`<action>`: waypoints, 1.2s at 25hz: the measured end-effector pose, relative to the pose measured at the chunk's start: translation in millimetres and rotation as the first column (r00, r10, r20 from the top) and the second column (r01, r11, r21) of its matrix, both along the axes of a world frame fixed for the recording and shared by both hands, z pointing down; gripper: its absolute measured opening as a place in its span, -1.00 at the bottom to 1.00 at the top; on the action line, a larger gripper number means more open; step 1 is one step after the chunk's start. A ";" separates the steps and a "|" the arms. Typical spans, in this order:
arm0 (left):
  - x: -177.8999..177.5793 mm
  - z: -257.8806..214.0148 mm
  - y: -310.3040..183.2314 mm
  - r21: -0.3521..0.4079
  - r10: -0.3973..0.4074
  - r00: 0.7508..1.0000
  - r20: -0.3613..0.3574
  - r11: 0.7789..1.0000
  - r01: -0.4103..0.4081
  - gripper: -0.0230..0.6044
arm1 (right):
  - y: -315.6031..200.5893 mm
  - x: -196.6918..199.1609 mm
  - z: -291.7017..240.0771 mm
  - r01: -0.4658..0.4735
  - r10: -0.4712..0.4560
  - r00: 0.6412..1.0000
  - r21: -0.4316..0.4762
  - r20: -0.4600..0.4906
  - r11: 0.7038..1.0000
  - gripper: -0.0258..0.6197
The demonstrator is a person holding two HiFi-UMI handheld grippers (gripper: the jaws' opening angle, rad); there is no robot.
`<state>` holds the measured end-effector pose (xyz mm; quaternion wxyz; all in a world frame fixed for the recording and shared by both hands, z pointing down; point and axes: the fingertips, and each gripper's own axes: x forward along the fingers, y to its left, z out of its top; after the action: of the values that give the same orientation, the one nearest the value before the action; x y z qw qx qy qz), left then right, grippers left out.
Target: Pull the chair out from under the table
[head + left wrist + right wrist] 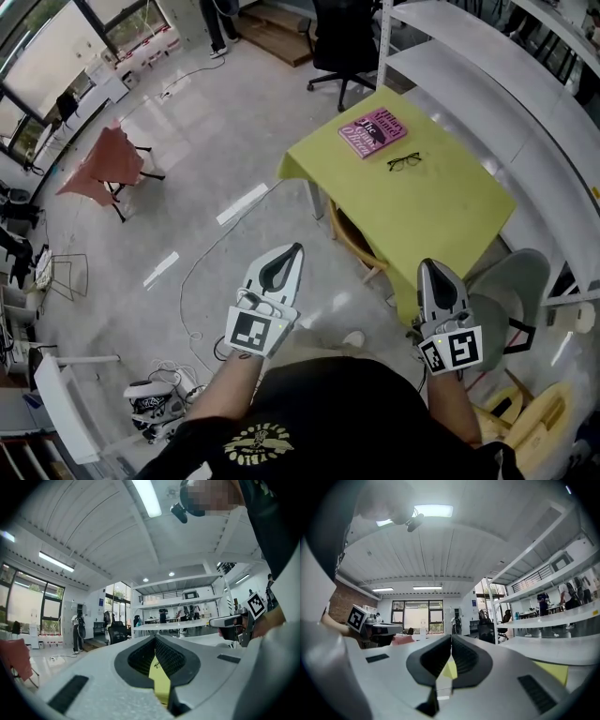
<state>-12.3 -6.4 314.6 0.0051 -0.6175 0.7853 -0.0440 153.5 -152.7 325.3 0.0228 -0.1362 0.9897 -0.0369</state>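
Plainly, the chair (349, 236) stands tucked under the near left side of the counter (431, 220); only part of its curved wooden frame shows below the yellow-green cloth. A pink book (372, 131) lies near the counter's far corner; a pair of glasses (404, 161) lies just beside it, nearer the middle.

The left gripper (293, 251) is held level above the shiny floor, to the left of the chair and apart from it; its fingers (140, 658) are pressed together with nothing between them. The right gripper (434, 269) is held level at the counter's near corner, also clear of the chair; its fingers (427, 660) are likewise pressed together and empty.

A grey-green chair (511, 291) stands just right of that corner; a red chair (105, 164) stands well apart on the open floor.
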 end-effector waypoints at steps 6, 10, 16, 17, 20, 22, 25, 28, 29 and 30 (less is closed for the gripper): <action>-20.4 0.1 -9.2 -0.004 0.017 1.000 0.013 1.000 -0.017 -0.90 | -18.2 -6.2 -6.3 -0.063 0.063 0.998 0.014 0.015 0.998 -0.88; -40.0 2.7 -31.2 -0.014 0.074 0.997 0.010 0.997 -0.074 -0.90 | -26.4 -13.7 -7.2 -0.110 0.109 0.994 0.035 0.023 0.993 -0.88; -77.4 1.4 -79.4 -0.034 0.205 0.978 0.027 0.978 -0.204 -0.90 | -39.3 -39.3 -7.8 -0.195 0.195 0.981 0.011 0.020 0.981 -0.88; -83.7 3.0 -87.7 -0.040 0.228 0.973 0.028 0.973 -0.227 -0.90 | -45.7 -42.7 -6.2 -0.220 0.220 0.975 -0.015 0.023 0.975 -0.88; -104.3 10.0 -106.4 -0.066 0.293 0.956 0.031 0.955 -0.291 -0.90 | -58.1 -56.7 -2.2 -0.285 0.286 0.958 -0.048 0.016 0.957 -0.88; -121.4 15.7 -115.6 -0.084 0.328 0.944 0.028 0.942 -0.325 -0.90 | -62.5 -70.0 1.1 -0.317 0.317 0.948 -0.050 0.006 0.947 -0.88; -149.8 21.6 -131.4 -0.092 0.364 0.931 0.022 0.928 -0.361 -0.90 | -72.1 -92.9 8.8 -0.360 0.361 0.932 -0.083 -0.003 0.929 -0.88; -170.4 30.1 -142.6 -0.099 0.403 0.915 0.012 0.911 -0.400 -0.90 | -75.1 -117.2 17.9 -0.380 0.379 0.925 -0.088 -0.024 0.921 -0.88; -175.6 35.5 -145.8 -0.106 0.418 0.909 0.007 0.904 -0.415 -0.90 | -75.7 -124.5 21.1 -0.386 0.385 0.922 -0.085 -0.034 0.919 -0.88; -180.6 41.5 -149.0 -0.114 0.433 0.901 -0.001 0.895 -0.430 -0.90 | -76.7 -130.7 23.9 -0.397 0.395 0.918 -0.085 -0.043 0.914 -0.88</action>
<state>-192.8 -155.3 356.1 -0.0101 -0.7750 0.6250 -0.0931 22.8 -229.4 349.2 0.0114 -0.3350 0.9391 -0.0754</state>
